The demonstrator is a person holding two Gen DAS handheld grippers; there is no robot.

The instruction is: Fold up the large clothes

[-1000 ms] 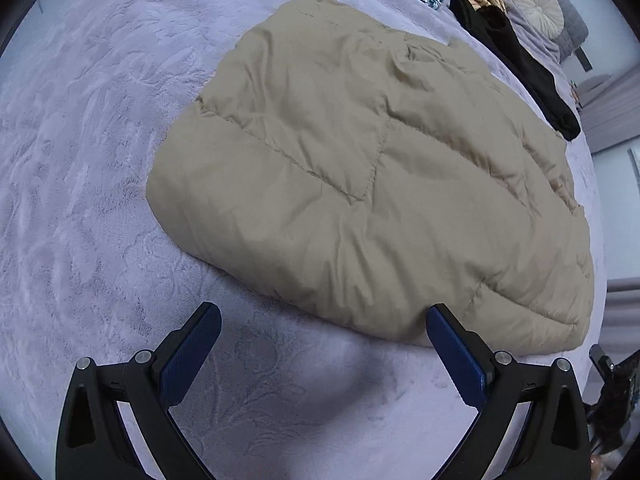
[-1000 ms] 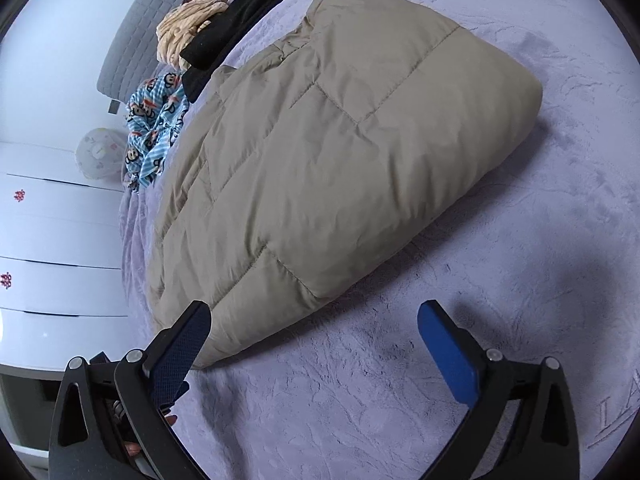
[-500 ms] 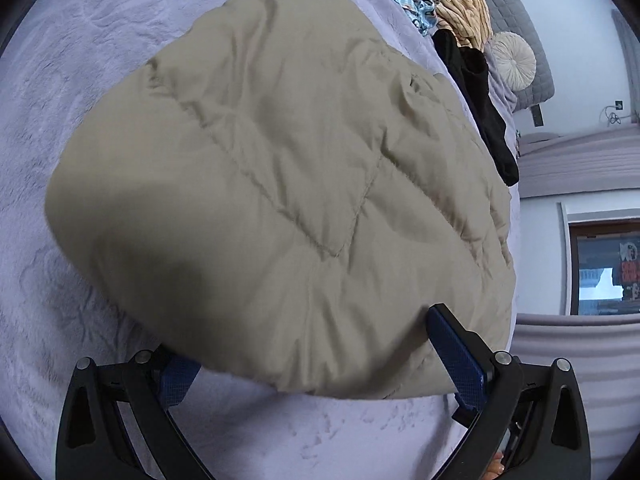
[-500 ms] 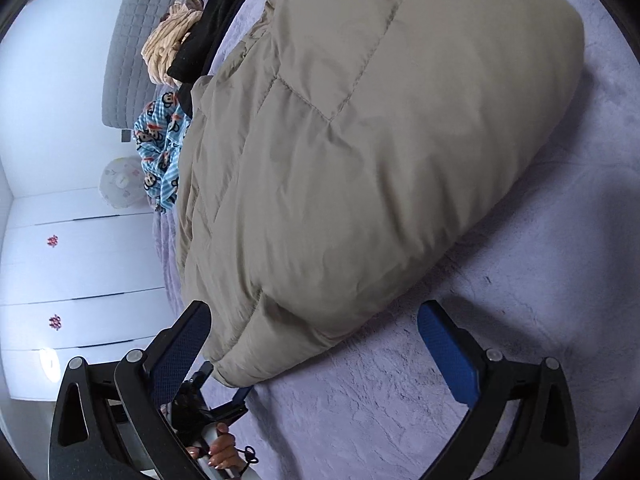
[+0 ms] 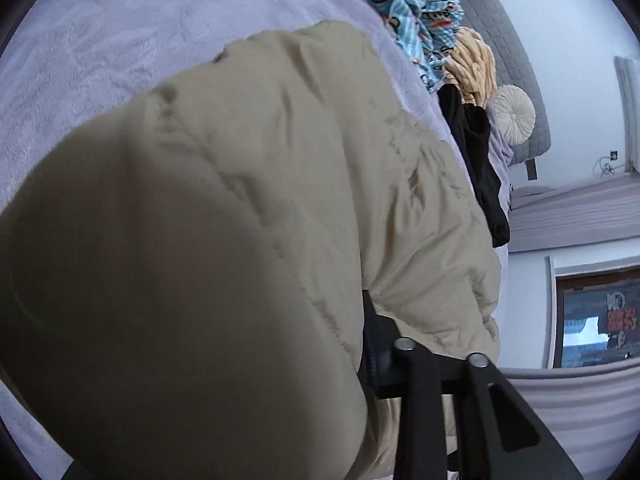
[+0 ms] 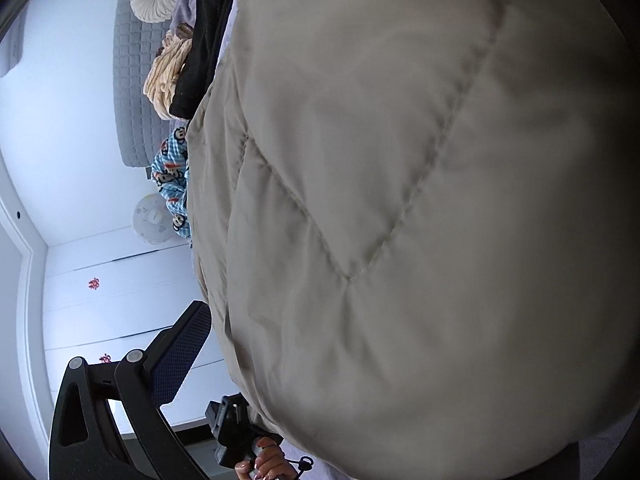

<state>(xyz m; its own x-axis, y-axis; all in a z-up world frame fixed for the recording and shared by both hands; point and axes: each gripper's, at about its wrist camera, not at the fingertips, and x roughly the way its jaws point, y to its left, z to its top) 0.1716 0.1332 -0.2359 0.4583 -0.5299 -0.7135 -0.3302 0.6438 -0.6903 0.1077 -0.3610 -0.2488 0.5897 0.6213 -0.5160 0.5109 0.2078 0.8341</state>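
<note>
Between the jaws of both grippers, a beige quilted jacket (image 5: pixel 256 208) fills most of each wrist view. Only one finger (image 5: pixel 376 344) of the left gripper (image 5: pixel 280 360) shows, pressed into the jacket's padded hem; its partner is buried under the fabric, so whether those jaws are pinching the cloth cannot be told. On the right gripper (image 6: pixel 360 360), one blue-padded finger (image 6: pixel 180 356) stands just clear of the jacket's edge while the other is hidden behind the bulging fabric (image 6: pixel 420 220), and its grip likewise cannot be told. Below the jacket's lower edge in the right view, the person's left hand (image 6: pixel 266 460) grasps a black handle. The jacket lies on a bed with a lavender plush cover (image 5: pixel 120 40). Beyond the jacket, toward the grey quilted headboard (image 5: pixel 516 64), sit a black garment (image 5: pixel 480 160), a tan striped cloth (image 5: pixel 472 64) and a blue cartoon-print fabric (image 5: pixel 412 4). A round cream cushion (image 5: pixel 514 114) leans against the headboard.
</note>
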